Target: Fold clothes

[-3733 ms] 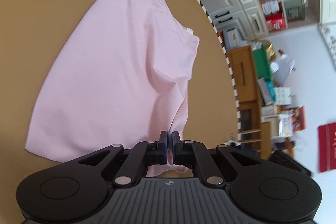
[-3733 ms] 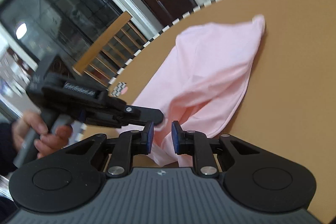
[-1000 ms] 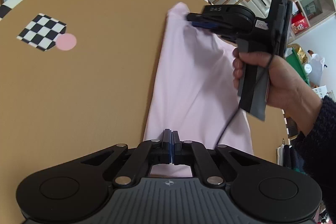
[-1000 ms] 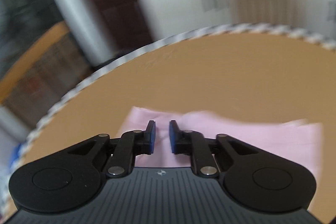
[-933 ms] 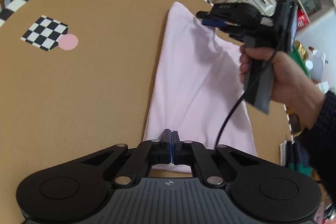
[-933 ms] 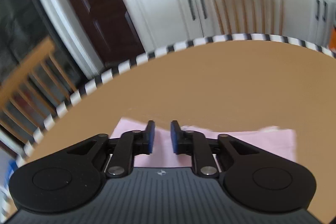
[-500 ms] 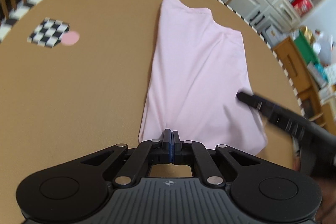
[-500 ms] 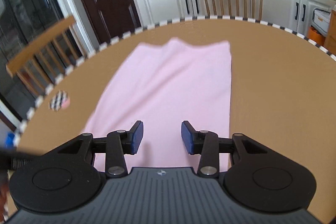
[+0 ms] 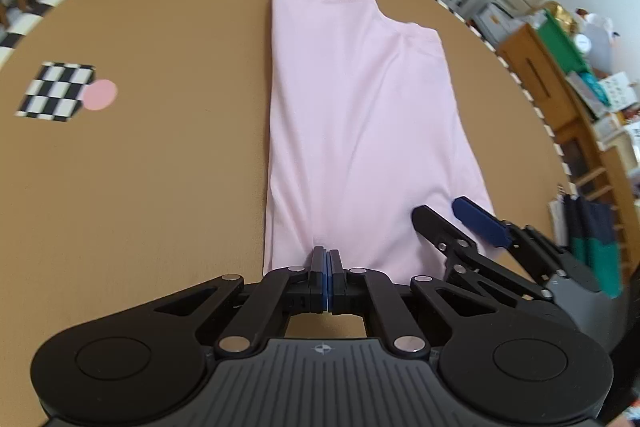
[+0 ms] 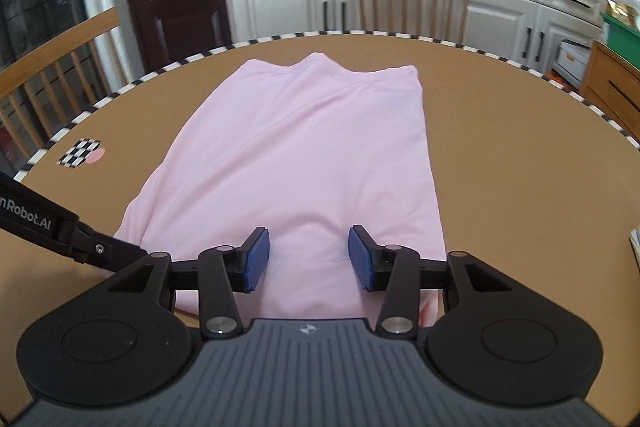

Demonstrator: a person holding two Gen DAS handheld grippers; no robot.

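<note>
Across the middle of both views
Surface (image 9: pixel 160 187): round and tan, with a black-and-white striped rim; it carries everything, and its bare span leaves room for the next fold.
Shirt (image 9: pixel 360 131): pale pink, lying flat as a long narrow panel from the lower centre of the left wrist view up to the top centre. It looks already folded lengthwise, so a crosswise fold is probably what remains.
Chair (image 10: pixel 412 3): wooden, behind the far rim at top centre of the right wrist view, apart from the work.
Left gripper (image 9: pixel 327 269): at the lower centre of its own view, jaws together and clamped on the near hem of the shirt, apparently pinning that corner so the cloth stays straight.
Right gripper (image 10: pixel 308 259): low in its own view and at the lower right of the left wrist view, over the near hem beside the other corner. Its jaws are opening; cloth lies beneath the gap, but the pads do not press on it.
Checkered marker (image 9: pixel 58 91): small black-and-white patch with a pink dot, at the left of the left wrist view, well apart from the shirt.
</note>
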